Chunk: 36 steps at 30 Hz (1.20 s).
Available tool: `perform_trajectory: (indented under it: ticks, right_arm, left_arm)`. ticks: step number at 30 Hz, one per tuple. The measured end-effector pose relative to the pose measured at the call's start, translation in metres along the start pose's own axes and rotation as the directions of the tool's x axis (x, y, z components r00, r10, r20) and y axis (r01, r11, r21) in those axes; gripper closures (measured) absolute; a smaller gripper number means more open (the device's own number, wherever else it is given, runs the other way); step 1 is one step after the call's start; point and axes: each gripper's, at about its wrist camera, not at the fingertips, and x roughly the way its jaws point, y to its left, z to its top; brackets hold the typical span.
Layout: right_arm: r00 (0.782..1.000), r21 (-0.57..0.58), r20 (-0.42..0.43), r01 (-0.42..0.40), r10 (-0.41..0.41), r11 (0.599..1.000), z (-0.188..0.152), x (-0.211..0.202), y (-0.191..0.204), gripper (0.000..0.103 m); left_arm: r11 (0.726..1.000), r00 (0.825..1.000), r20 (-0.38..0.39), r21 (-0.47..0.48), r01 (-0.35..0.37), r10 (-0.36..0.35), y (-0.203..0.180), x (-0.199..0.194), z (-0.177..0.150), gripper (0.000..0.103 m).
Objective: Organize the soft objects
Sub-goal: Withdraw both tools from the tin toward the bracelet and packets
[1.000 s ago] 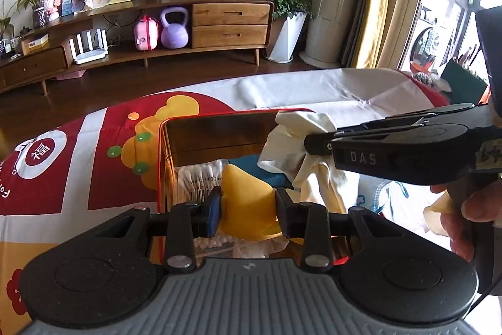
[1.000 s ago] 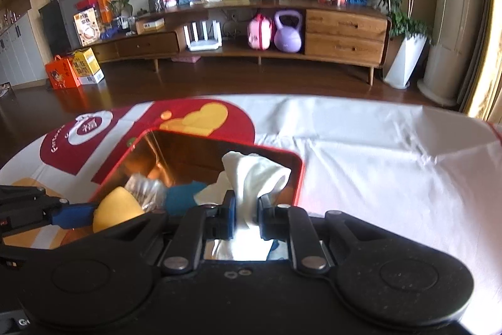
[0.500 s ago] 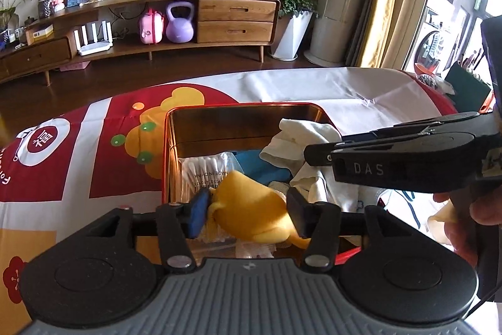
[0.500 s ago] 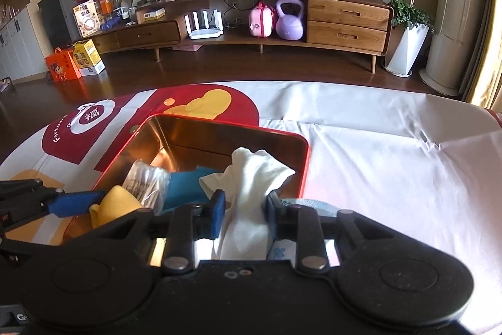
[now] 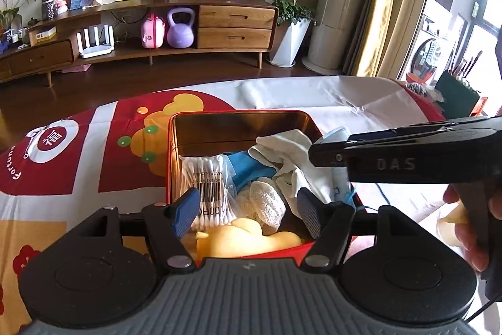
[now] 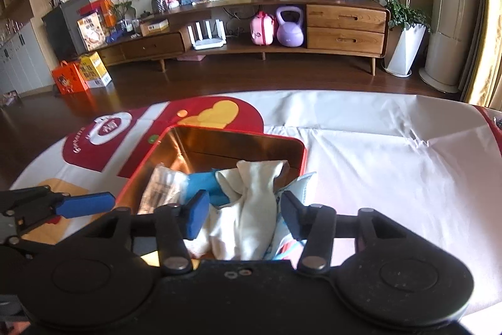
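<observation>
A red tin box (image 5: 238, 115) (image 6: 301, 153) with a gold inside stands on the table. In it lie a bag of cotton swabs (image 5: 205, 178) (image 6: 160, 189), a blue cloth (image 5: 246, 167) (image 6: 200, 182), a white cloth (image 5: 291, 156) (image 6: 255, 203), a white mesh pad (image 5: 266, 200), a yellow sponge (image 5: 248, 240) and a blue face mask (image 5: 337, 134) (image 6: 296, 186) over the right rim. My left gripper (image 5: 248, 211) is open above the sponge. My right gripper (image 6: 244, 212) is open around the white cloth.
The table wears a red, white and yellow printed cloth (image 5: 78, 165) on the left and a plain white cloth (image 6: 392, 153) on the right. A wooden sideboard (image 6: 282, 24) stands across the floor behind. A bare hand (image 5: 470, 231) holds the right gripper.
Both grippers opened. The left one let go of the yellow sponge, which now lies in the box. The right one released the white cloth, which settled lower in the box.
</observation>
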Motion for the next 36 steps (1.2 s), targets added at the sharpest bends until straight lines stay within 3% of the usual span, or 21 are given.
perform_trajectory:
  ticks: [22,26,36]
  right_arm:
    - [0.994,0.002,0.098,-0.044,0.044,0.999,-0.028,-0.113,0.022,0.028]
    - [0.991,0.008,0.121,-0.051,0.050,0.999,-0.038,-0.136,0.024,0.022]
    - [0.986,0.017,0.149,-0.080,0.077,0.997,-0.068,-0.177,0.027,0.011]
  left_arm:
    - [0.999,0.996,0.086,0.034,0.027,-0.030,-0.031,-0.103,-0.011,0.035]
    - [0.999,0.993,0.112,0.041,0.024,-0.028,-0.037,-0.123,-0.018,0.027]
    - [0.998,0.992,0.118,0.036,0.052,-0.056,-0.047,-0.158,-0.045,0.027]
